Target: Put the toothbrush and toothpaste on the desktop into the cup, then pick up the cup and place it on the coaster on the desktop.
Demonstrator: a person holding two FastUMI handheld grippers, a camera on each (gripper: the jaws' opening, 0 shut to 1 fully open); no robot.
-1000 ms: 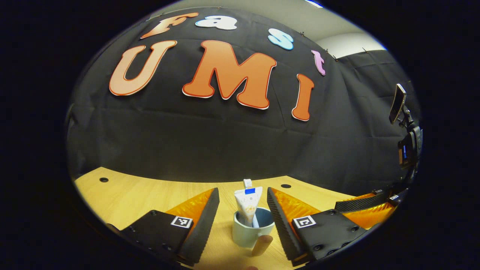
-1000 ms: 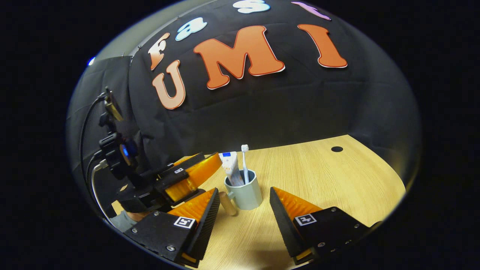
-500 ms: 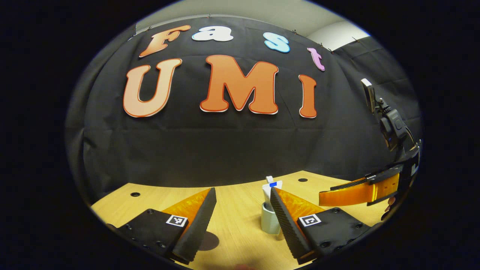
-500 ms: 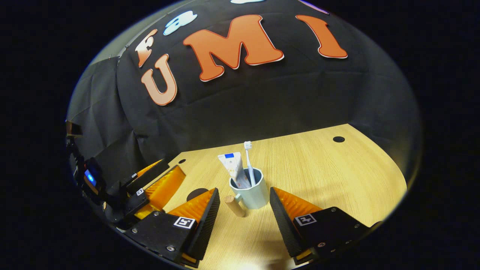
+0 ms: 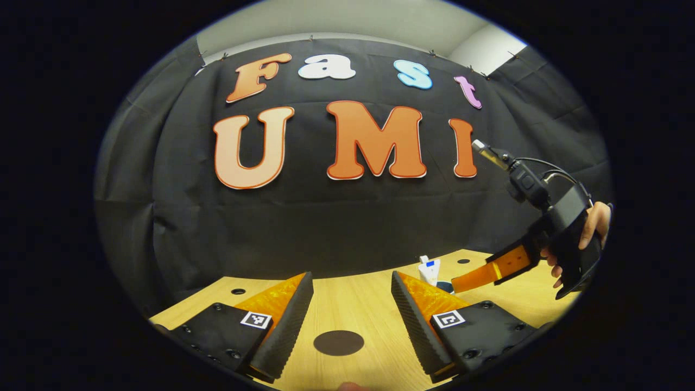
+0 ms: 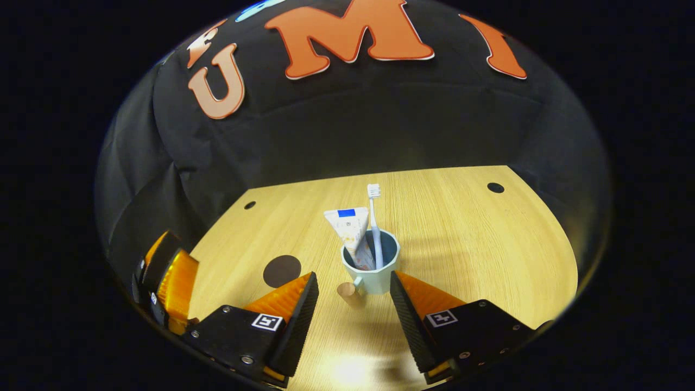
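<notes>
A light wooden tabletop [image 6: 467,239] with a few small dark round holes stands in front of a black cloth wall [image 6: 380,130].

In the right gripper view, a pale blue-green cup [image 6: 374,271] stands upright on the tabletop. A toothbrush [image 6: 374,222] stands in it with its bristled head up, and just beside it a white toothpaste tube [image 6: 352,231] leans to the left, its flat crimped end up. A short wooden handle [image 6: 347,290] sticks out from the cup's lower left side. The right hand-held gripper [image 6: 350,304] has its two fingers spread wide apart, one on each side of the cup; the right finger's tip is close to the cup wall, though I cannot tell if it touches, and the left finger is apart from it. A dark round coaster [image 6: 282,271] lies flat on the tabletop to the left of the cup, bare and apart from it. One finger of the other gripper shows at the lower left edge.

In the left gripper view, the left hand-held gripper [image 5: 352,309] is also wide open and grips nothing. The coaster [image 5: 339,342] lies between its two fingers on the wood. Farther off, the top of the toothpaste tube [image 5: 430,270] rises behind the right finger. A person's hand [image 5: 589,233] holds the right hand-held gripper [image 5: 491,271] above the tabletop on that side.
</notes>
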